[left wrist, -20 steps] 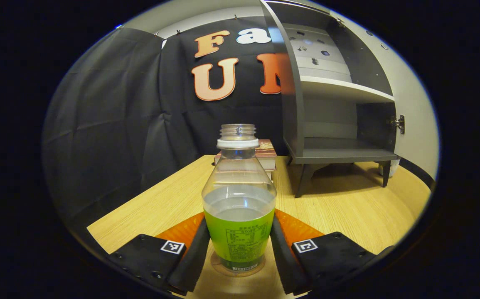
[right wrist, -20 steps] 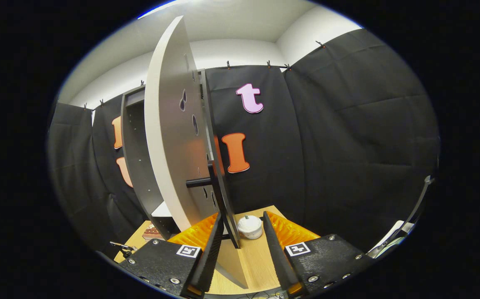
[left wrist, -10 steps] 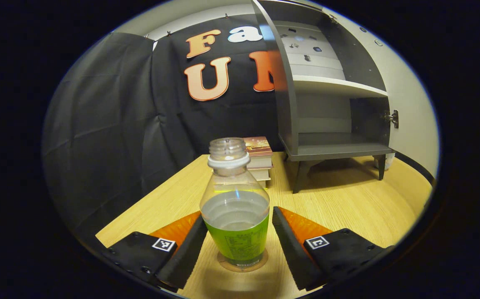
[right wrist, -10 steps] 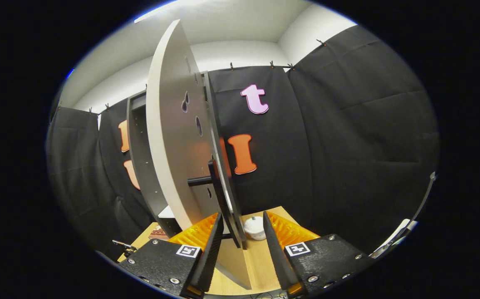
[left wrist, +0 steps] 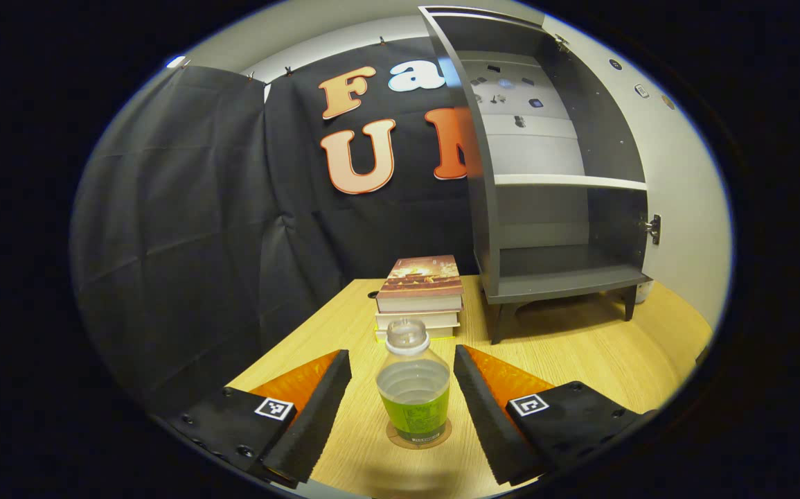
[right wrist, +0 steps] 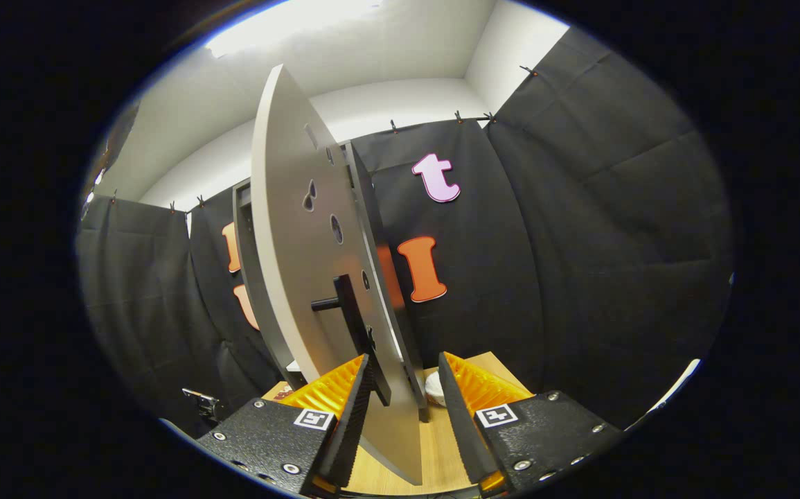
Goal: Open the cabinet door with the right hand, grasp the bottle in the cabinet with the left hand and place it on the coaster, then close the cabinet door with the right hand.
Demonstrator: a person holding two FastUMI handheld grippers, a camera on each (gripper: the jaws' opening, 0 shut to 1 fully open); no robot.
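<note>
So the clear plastic bottle with the green label (left wrist: 413, 402) is standing upright on the round brown coaster (left wrist: 418, 441), near edge of the light wooden desk (left wrist: 580, 346), with the stack of books (left wrist: 419, 294) just behind it and the grey cabinet (left wrist: 552, 187) farther back on the right. Your left tongs (left wrist: 401, 405) are spread wide and holding nothing; the bottle sits between the two fingers, clear of both.

Handling-wise, it looks uncapped and only partly filled, so I'd guess it's light, a bit squishy in the walls, and easy to knock over and spill. If you ever need to grab it again, go for the labelled belly, not the neck, and squeeze gently.

Over on the other side, your right tongs (right wrist: 403, 416) are open too, straddling the free edge of the pale grey cabinet door (right wrist: 303, 263), with the black bar handle (right wrist: 354, 326) just above the left finger. Can't tell if either finger is actually touching the door. The door stands open, so closing it looks like what's left. It should swing easily: push on the panel near the handle.
</note>
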